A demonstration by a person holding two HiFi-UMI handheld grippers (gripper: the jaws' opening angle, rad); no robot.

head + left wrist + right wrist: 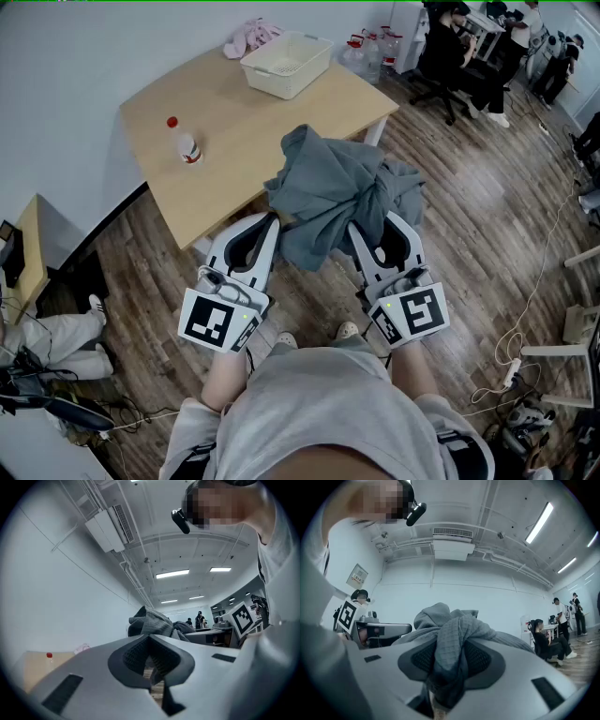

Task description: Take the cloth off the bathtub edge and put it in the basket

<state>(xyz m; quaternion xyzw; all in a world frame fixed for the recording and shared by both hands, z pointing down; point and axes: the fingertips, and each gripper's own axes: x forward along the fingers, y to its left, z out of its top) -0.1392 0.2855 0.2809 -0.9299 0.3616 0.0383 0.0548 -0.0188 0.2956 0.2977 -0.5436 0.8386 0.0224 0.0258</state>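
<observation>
A crumpled grey cloth (333, 192) hangs in the air between my two grippers, over the near edge of a wooden table (234, 159). My left gripper (272, 223) is shut at the cloth's left corner; in the left gripper view the cloth (152, 623) rises just beyond the closed jaws (149, 641). My right gripper (375, 225) is shut on a thick fold, and the cloth (454, 634) fills the space between its pads (450, 653). An empty white basket (309, 73) stands at the table's far end. No bathtub is in view.
A small red-capped bottle (186, 142) stands on the table's left part, and a pink bundle (251, 36) lies behind the basket. Clear jugs (366, 52) sit on the floor past the table. People sit on chairs (450, 47) at the far right. A cable (525, 309) runs across the wooden floor.
</observation>
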